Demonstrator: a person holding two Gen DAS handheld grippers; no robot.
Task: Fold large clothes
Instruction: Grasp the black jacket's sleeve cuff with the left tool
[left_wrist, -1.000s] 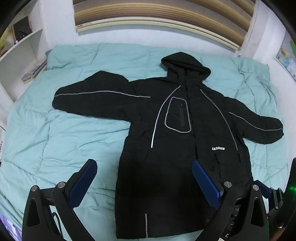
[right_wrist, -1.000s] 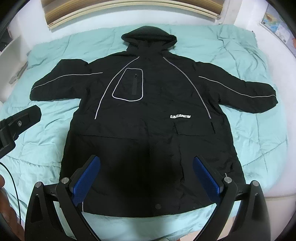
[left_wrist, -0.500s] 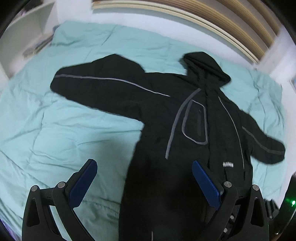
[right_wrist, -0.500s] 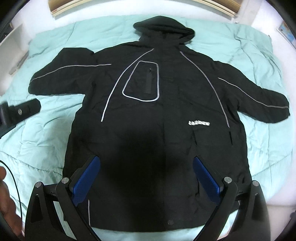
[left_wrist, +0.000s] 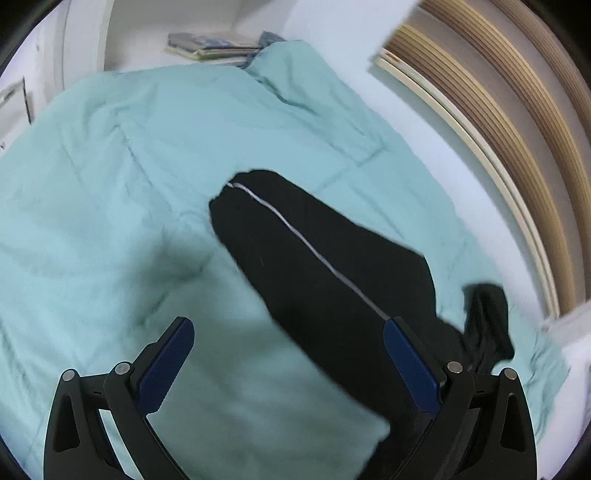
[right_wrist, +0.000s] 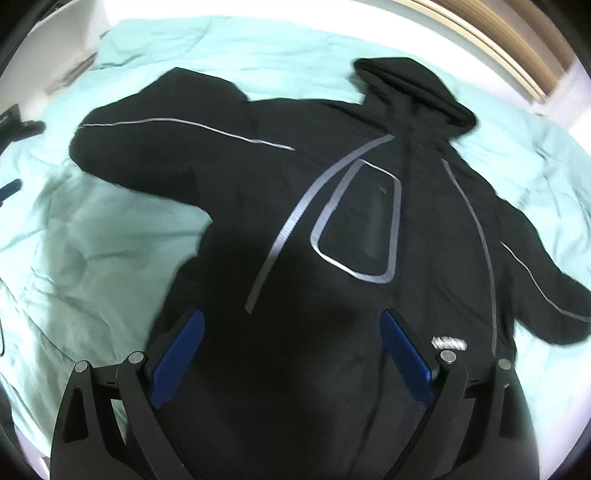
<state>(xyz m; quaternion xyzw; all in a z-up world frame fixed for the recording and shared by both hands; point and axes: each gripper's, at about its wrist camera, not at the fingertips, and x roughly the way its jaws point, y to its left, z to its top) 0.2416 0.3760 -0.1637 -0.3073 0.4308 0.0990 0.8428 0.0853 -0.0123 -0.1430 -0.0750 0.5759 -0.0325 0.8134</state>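
Observation:
A large black hooded coat with grey reflective stripes lies flat, front up, on a mint-green quilt. Both its sleeves spread outward. In the left wrist view only one sleeve with its thin stripe shows, running from the cuff at centre toward the lower right, and the hood peeks at the right. My left gripper hovers open above the quilt beside that sleeve. My right gripper hangs open over the coat's chest, holding nothing.
A stack of books lies on a white shelf beyond the quilt's far corner. A wooden slatted headboard runs along the right. The other gripper's dark tip shows at the left edge of the right wrist view.
Both grippers have moved in closer over the bed. The left one swung left toward the sleeve, so the coat's body left its view. The right one dropped nearer the chest.

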